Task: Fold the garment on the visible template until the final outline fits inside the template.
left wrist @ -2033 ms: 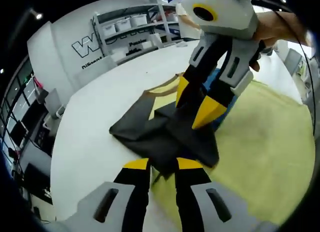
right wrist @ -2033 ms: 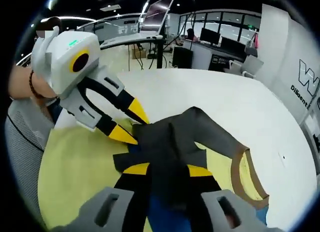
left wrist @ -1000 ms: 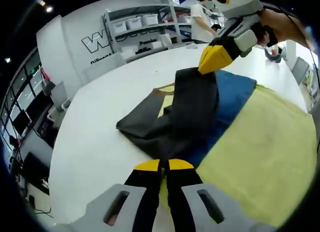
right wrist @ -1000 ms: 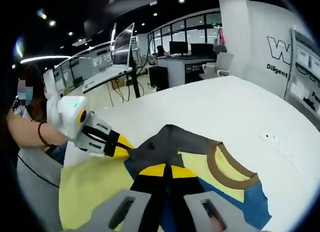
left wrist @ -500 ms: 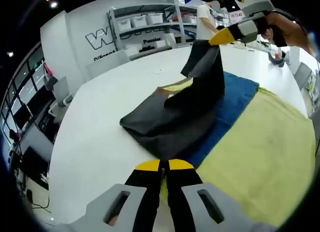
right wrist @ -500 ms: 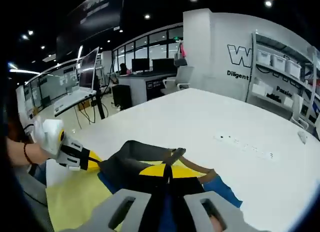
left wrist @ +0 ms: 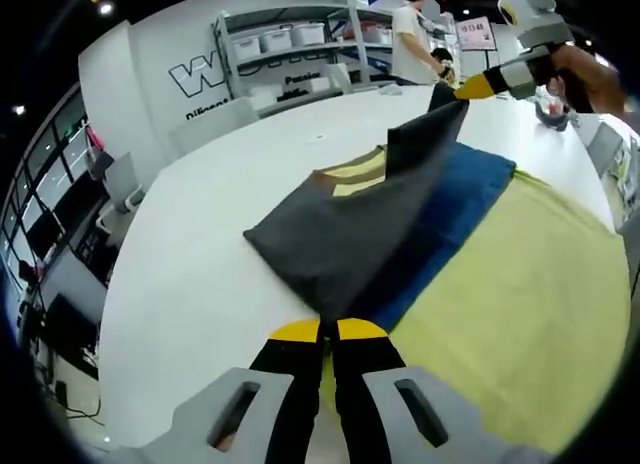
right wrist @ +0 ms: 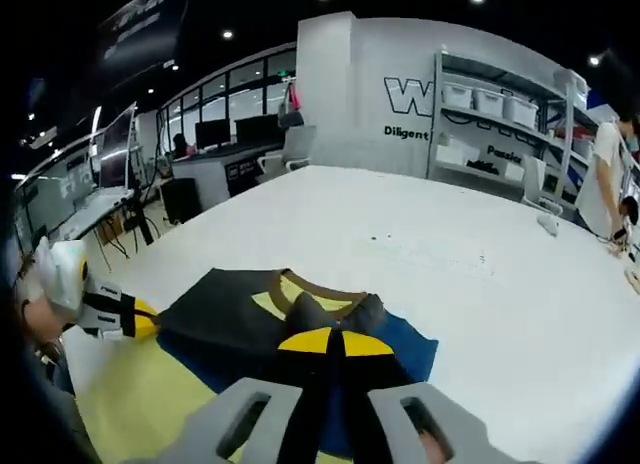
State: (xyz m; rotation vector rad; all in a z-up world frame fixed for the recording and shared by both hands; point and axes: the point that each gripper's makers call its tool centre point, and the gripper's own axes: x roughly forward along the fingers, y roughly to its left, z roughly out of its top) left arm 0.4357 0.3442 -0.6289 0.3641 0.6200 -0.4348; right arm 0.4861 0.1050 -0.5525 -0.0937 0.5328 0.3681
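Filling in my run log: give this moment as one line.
left gripper: shut on shirt | right gripper: shut on shirt | shirt: stretched between both over yellow template | table: white

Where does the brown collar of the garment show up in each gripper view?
Left gripper view: the brown collar lies above centre, on the far side of the dark fold.
Right gripper view: low centre, just above the right tongs.
Shared landmark: the wall lettering, above the table in both.
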